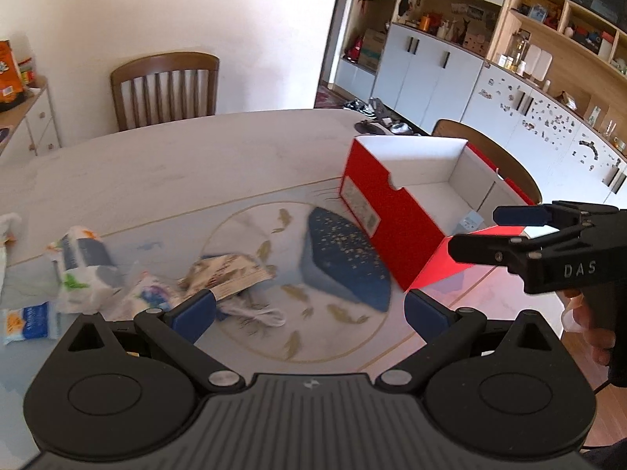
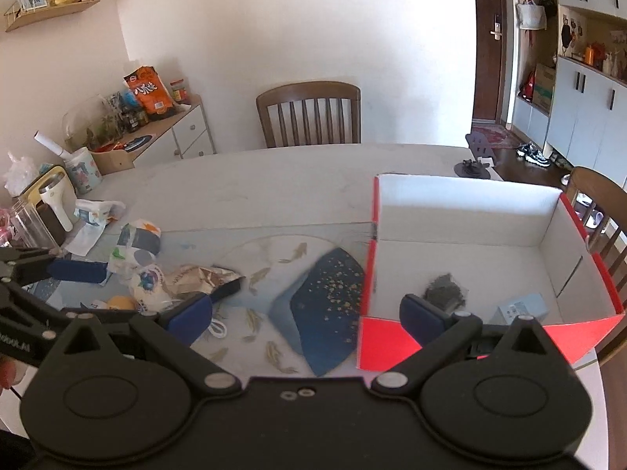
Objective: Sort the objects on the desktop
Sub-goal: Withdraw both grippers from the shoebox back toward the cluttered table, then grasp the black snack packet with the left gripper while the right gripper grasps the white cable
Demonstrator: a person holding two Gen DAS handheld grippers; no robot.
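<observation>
A red box [image 1: 388, 211] with a white inside stands open on the right of the table; in the right wrist view the red box [image 2: 462, 243] holds a dark fuzzy item [image 2: 444, 291] and a small light-blue carton [image 2: 521, 307]. A speckled blue pouch [image 1: 345, 258] [image 2: 329, 305] lies against its left wall. Left of the pouch lie a brown packet [image 1: 231, 274] [image 2: 203, 276], a white cable [image 1: 262, 315] and several snack packets [image 1: 82, 262] [image 2: 145, 282]. My left gripper [image 1: 309, 313] [image 2: 90, 290] hangs open above the packets. My right gripper [image 2: 305, 319] [image 1: 474, 232] is open at the box's near corner, holding nothing.
The fish-patterned mat [image 1: 250, 219] covers the near half of the table [image 2: 274, 172]. Wooden chairs [image 1: 164, 86] [image 2: 599, 196] stand at the far side and the right. Cups and a jar [image 2: 58, 196] crowd the left edge, by a side cabinet [image 2: 188, 125]. A small stand [image 2: 476, 160] sits behind the box.
</observation>
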